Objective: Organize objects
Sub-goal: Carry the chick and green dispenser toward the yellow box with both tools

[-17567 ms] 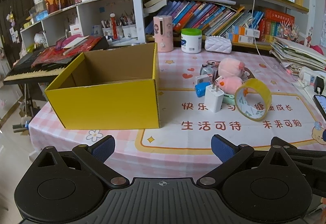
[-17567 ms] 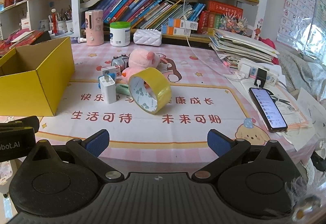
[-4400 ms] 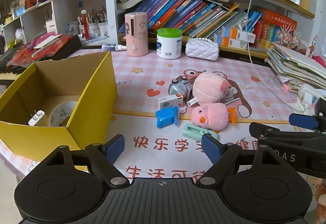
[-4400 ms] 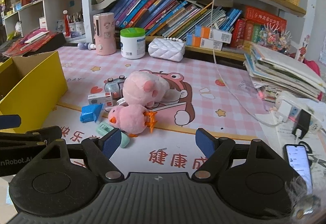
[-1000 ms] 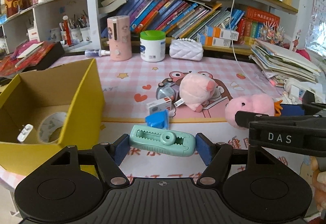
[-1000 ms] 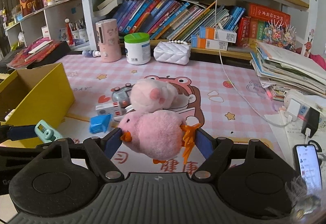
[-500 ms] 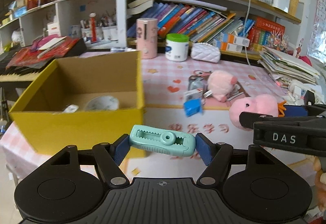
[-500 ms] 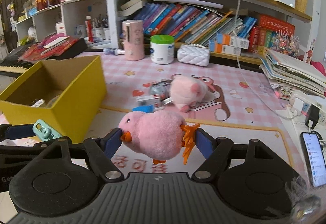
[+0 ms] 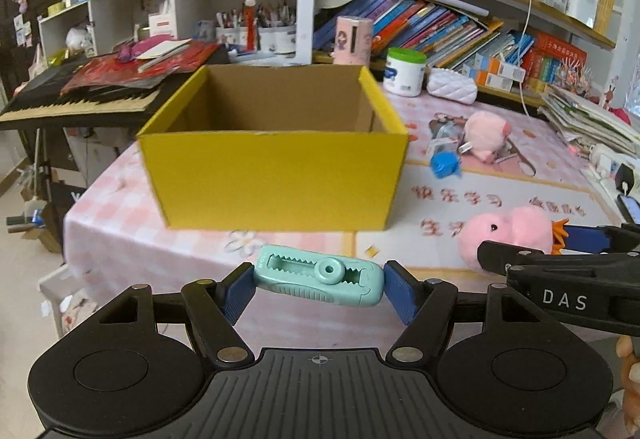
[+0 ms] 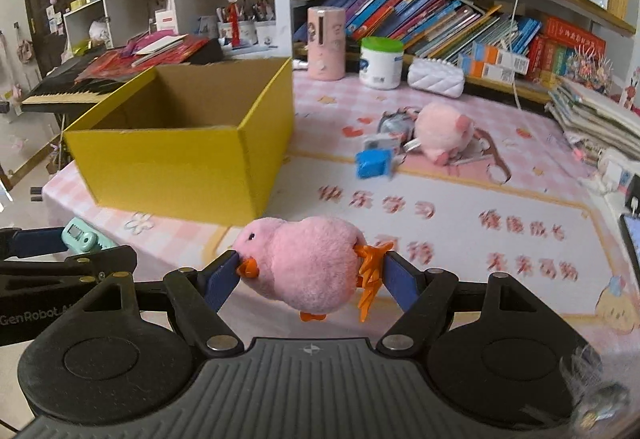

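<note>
My left gripper [image 9: 320, 285] is shut on a mint-green toothed clip [image 9: 318, 280], held in the air in front of the yellow cardboard box [image 9: 276, 179]. My right gripper [image 10: 312, 273] is shut on a pink plush chick [image 10: 306, 263] with orange beak and feet, to the right of the box [image 10: 176, 167]. The chick also shows in the left wrist view [image 9: 508, 235], and the clip in the right wrist view [image 10: 82, 237]. The inside of the box is hidden from both views. A pink plush pig [image 10: 442, 135], a blue block [image 10: 374, 164] and small gadgets lie on the pink tablecloth.
A pink cylinder [image 10: 326, 43], a white jar with a green lid [image 10: 381, 63] and a white quilted pouch [image 10: 436, 77] stand at the back. Bookshelves lie behind, a keyboard [image 9: 76, 103] to the left, stacked papers [image 10: 596, 119] and a phone [image 9: 630, 205] to the right.
Both grippers have drawn back and swung left with their objects. The box now sits straight ahead of the left gripper and looks farther away.
</note>
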`<state>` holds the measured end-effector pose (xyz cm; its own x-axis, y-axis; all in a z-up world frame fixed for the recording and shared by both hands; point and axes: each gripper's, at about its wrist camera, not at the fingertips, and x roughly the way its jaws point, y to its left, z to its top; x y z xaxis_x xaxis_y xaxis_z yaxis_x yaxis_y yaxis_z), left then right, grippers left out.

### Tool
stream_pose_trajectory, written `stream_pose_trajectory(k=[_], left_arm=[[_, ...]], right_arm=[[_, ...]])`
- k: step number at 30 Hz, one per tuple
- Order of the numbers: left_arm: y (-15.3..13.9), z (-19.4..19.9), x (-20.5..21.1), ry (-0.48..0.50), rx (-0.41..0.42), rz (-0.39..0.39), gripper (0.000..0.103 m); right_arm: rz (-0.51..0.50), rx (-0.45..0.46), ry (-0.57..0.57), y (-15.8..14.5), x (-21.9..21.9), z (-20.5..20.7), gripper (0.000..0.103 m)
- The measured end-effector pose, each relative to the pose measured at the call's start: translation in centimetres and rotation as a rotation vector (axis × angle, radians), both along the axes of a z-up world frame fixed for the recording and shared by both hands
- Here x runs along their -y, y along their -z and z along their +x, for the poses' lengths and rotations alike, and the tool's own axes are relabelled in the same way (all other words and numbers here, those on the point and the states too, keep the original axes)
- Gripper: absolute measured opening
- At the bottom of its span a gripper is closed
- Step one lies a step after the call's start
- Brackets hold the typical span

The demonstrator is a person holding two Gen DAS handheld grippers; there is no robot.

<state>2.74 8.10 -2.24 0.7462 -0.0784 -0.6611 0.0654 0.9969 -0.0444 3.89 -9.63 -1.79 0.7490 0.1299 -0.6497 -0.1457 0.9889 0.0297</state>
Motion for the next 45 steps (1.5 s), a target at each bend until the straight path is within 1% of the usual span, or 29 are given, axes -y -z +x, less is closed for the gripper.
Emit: stream_pose_trajectory(k=[7, 17, 22, 30, 36, 45], left_arm=[[0.1, -2.7, -3.2, -0.038, -0.010, 0.024, 0.070], [-0.7, -4.9, -6.3, -0.114, 0.021, 0.018, 0.070], [-0.9, -5.3, -7.2, -0.125, 0.031, 0.012, 0.070], [-1.2, -5.5, -6.9, -0.095, 0.041, 0.011, 0.070], [-1.1, -5.4, -6.9, -0.084, 0.044, -0.004, 0.070], [-1.2, -4.6, -6.9, -0.093, 0.045, -0.017, 0.070]], right_arm=[[0.027, -0.025, -0.040, 0.8, -3.5, -2.3, 0.076], [0.017, -0.009, -0.131, 0.0, -7.3, -3.8, 0.076], [0.009, -0.001, -0.149, -0.3, -8.0, -4.4, 0.076], [0.003, 0.015, -0.129, -0.7, -7.8, -4.9, 0.076], [-0.007, 0.017, -0.120, -0.8, -7.7, -5.1, 0.076], [-0.020, 0.015, -0.133, -0.9, -7.8, -4.4, 0.076]])
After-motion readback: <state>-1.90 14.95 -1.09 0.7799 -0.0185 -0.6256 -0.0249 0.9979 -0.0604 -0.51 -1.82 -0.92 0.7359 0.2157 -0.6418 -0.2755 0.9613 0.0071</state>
